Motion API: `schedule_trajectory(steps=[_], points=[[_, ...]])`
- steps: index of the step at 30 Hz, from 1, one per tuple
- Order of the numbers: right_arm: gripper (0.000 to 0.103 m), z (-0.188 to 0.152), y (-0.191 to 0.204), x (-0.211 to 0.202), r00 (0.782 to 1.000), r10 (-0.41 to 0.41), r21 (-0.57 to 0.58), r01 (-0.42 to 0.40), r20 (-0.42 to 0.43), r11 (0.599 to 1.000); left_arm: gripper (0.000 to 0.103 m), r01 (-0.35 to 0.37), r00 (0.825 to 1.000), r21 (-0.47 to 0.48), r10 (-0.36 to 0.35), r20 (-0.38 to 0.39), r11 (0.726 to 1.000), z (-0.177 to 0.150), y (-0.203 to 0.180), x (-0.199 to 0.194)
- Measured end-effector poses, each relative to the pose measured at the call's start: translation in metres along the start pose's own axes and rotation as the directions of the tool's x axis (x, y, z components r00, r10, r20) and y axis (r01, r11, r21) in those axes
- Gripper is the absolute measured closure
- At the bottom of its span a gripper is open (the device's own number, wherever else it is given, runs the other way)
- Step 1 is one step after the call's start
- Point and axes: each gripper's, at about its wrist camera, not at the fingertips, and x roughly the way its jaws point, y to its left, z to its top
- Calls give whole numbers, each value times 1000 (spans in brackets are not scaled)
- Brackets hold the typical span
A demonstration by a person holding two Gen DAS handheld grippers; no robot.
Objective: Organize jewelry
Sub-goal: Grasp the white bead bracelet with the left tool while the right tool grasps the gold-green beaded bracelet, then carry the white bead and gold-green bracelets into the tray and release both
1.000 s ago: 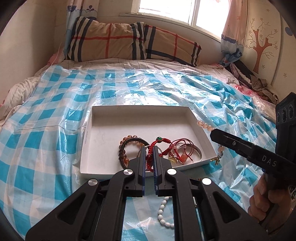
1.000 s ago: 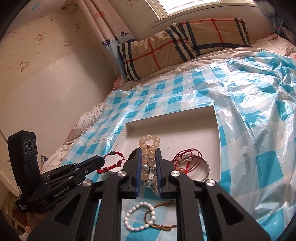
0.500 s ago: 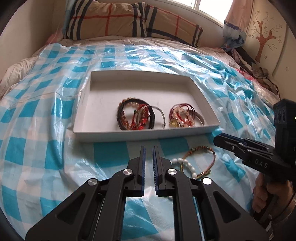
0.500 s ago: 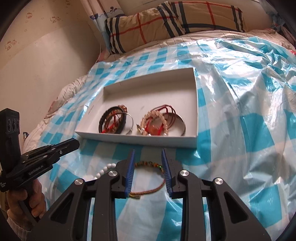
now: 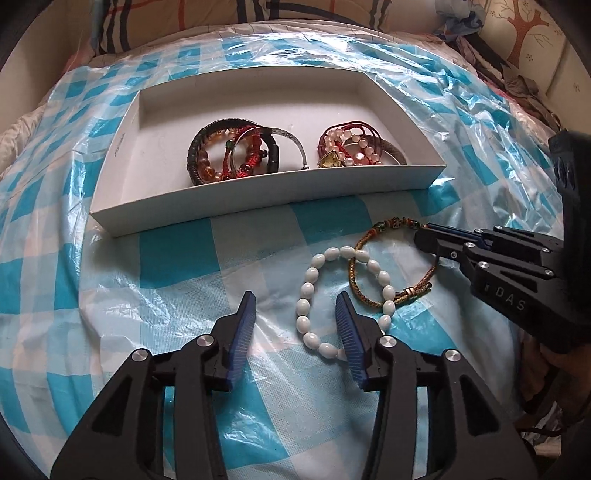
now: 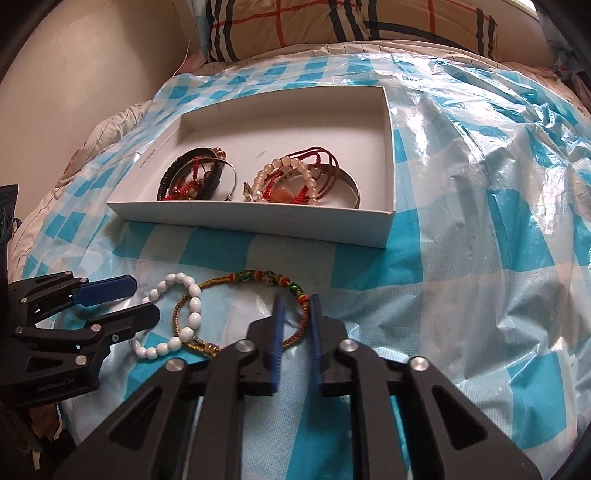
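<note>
A white tray [image 5: 258, 199] [image 6: 258, 225] on the bed holds two piles of bracelets, a dark and red one [image 5: 236, 151] on the left and a pink and red one [image 5: 351, 147] on the right. In front of it lie a white bead bracelet [image 5: 317, 295] [image 6: 184, 314] and a braided gold bracelet [image 5: 369, 291] [image 6: 258, 278], overlapping. My left gripper [image 5: 295, 306] [image 6: 144, 299] is open around the near left side of the white bracelet. My right gripper [image 6: 295, 304] [image 5: 424, 236] is open around the gold bracelet's right side.
The bed is covered by a crinkled blue-and-white checked plastic sheet [image 5: 110, 277] [image 6: 480, 221]. A plaid pillow [image 6: 332, 26] lies behind the tray by the wall. Clothes [image 5: 517, 74] are piled at the far right.
Both grippers let go of their bracelets in the tray, drew back and came down to the two loose bracelets. The left jaws opened wide; the right jaws now straddle the gold bracelet.
</note>
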Motion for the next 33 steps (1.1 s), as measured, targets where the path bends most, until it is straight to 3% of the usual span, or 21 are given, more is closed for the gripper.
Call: schedule_trajectory(steps=[1,3,9,14,19,26,33], points=[[96,-1,-1,-2,1000,11,6,-11,2,1000,86,-12,1000,23,12,-5,1000,-1,-3,1],[97,-4,-2,-10,999,49,33,-49,8,998,96,-16,1000,41,16,-6,999,-2,-7,0],[97,-13,-8,-52,981,170,123,-181,99,976,96,30,997,-29,-28,70,999,-7,3,-37],[97,-20,-6,-90,959,227,153,-253,169,955,96,103,982,-97,-86,169,990,-18,10,-84],[97,-21,4,-132,938,246,137,-284,244,949,98,117,966,-111,-87,244,987,-27,7,-127],[97,-26,12,-185,903,264,111,-317,339,942,98,73,944,-94,-38,329,993,-42,-11,-177],[97,-36,12,-203,904,246,108,-300,350,948,98,63,942,-99,-27,334,993,-55,-9,-187]])
